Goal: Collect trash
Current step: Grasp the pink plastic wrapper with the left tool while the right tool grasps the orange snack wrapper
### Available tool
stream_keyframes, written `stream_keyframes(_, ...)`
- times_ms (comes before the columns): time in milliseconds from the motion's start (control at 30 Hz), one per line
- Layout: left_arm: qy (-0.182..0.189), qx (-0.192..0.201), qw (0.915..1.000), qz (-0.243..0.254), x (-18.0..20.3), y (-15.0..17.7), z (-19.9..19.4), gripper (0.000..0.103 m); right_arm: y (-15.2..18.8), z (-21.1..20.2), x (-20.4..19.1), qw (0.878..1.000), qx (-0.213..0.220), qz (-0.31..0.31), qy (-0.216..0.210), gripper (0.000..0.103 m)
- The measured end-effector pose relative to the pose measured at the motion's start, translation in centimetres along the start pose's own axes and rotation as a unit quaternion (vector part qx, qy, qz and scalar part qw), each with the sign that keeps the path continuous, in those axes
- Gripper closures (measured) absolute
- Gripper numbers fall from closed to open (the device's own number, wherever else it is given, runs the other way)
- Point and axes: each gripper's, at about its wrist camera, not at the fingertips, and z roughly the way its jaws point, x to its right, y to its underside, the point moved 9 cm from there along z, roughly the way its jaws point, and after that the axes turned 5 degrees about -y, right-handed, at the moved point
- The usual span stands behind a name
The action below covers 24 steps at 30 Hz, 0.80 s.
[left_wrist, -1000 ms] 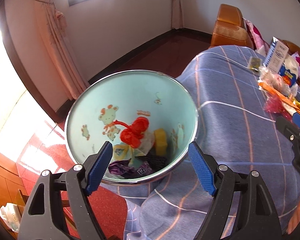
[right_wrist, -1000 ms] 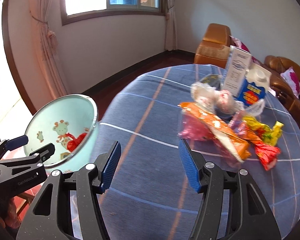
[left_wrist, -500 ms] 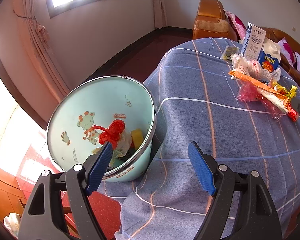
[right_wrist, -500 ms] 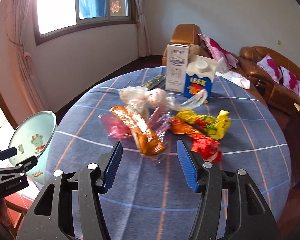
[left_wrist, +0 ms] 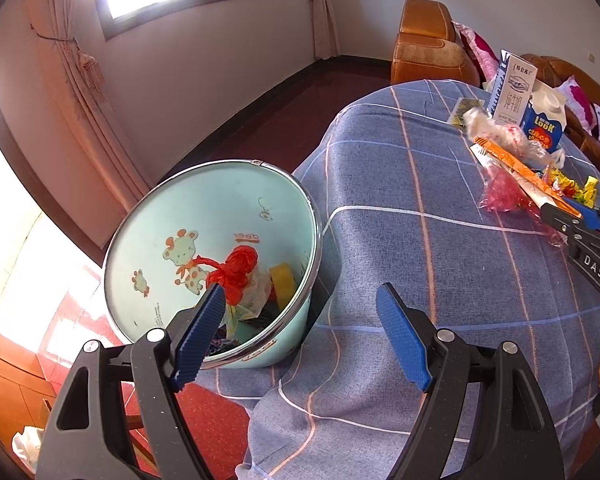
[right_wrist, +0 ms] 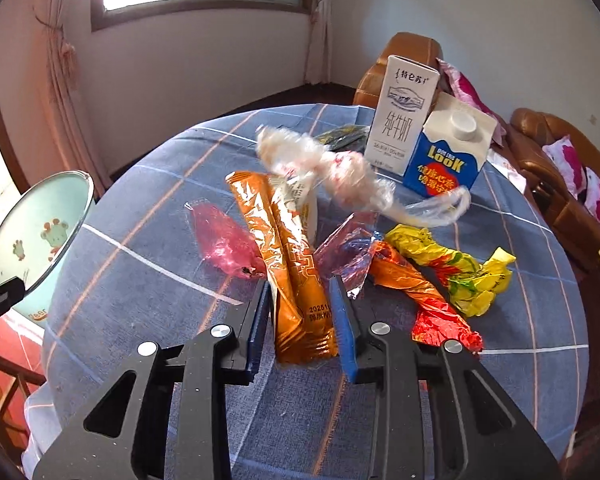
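I count two cartons standing at the far side of the round table (right_wrist: pixel 148 240): a tall white milk carton (right_wrist: pixel 402 116) and, just beside it, a shorter blue carton (right_wrist: pixel 446 152). In front of them lies the loose trash: one long orange wrapper (right_wrist: pixel 292 268), one pink wrapper (right_wrist: pixel 226 242) to its left, one clear plastic bag (right_wrist: pixel 332 168) behind it, one crumpled yellow wrapper (right_wrist: pixel 456 268), one orange-red wrapper (right_wrist: pixel 420 300), and one dark flat packet (right_wrist: pixel 342 136) near the cartons. One pale green bin (left_wrist: pixel 204 240) stands just beside the table edge, already holding a red knotted bag (left_wrist: pixel 236 268) and other scraps.

My right gripper (right_wrist: pixel 302 316) is closing, its blue pads either side of the orange wrapper's near end, not yet pressing it. My left gripper (left_wrist: pixel 298 338) stands wide with nothing between its pads, above the bin's rim and the table edge.

A second ago my right fingers were much wider and short of the pile; now they straddle the wrapper. My left fingers keep the same width.
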Motion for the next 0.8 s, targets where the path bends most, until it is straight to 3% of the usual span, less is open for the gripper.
stream_keyframes(200,0.019,0.01,0.9996,0.018,2.2,-0.9,-0.1,0.027,-0.5,-3.9,0.5,0.998,0.061,0.005,0.009,0.075)
stream_keyframes(367,0.053,0.017,0.998,0.031,5.0,-2.1,-0.1,0.027,-0.9,-6.9,3.9,0.992,0.099,0.011,0.075,0.075)
stream_keyframes(533,0.082,0.03,0.9952,0.046,8.7,-4.1,-0.2,0.027,0.5,-8.0,9.2,0.986,0.093,0.028,0.137,0.075)
stream_keyframes(800,0.123,0.037,0.9904,0.051,14.4,-7.7,0.9,0.029,3.2,-8.5,14.8,0.98,0.074,0.064,0.17,0.075)
